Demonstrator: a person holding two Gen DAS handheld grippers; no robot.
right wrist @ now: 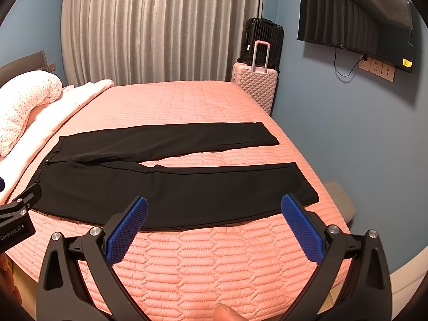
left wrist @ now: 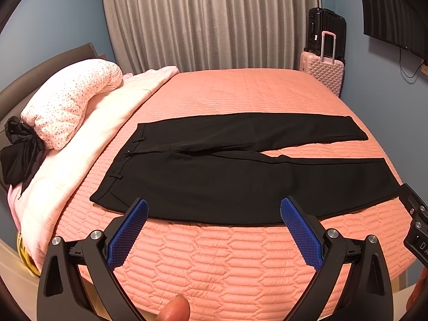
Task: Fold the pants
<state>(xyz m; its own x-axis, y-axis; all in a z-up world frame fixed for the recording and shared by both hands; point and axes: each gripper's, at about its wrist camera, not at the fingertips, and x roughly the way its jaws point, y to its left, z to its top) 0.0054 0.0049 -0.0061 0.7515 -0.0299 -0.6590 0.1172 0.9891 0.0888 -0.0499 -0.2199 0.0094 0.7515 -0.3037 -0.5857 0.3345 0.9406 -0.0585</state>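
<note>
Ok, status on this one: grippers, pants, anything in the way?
Left gripper open, right gripper open, both empty. Pants flat on bed, legs apart, unfolded. Nothing on them.

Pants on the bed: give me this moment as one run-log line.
pants: flat, unfolded, legs apart on bed | left gripper: open, empty, near edge | right gripper: open, empty | fold: not begun

right claw point(left wrist: 417, 222): mostly cut off at frame edge | TV point(left wrist: 396, 13): cropped | yellow item point(left wrist: 24, 256): unidentifiable under blanket
</note>
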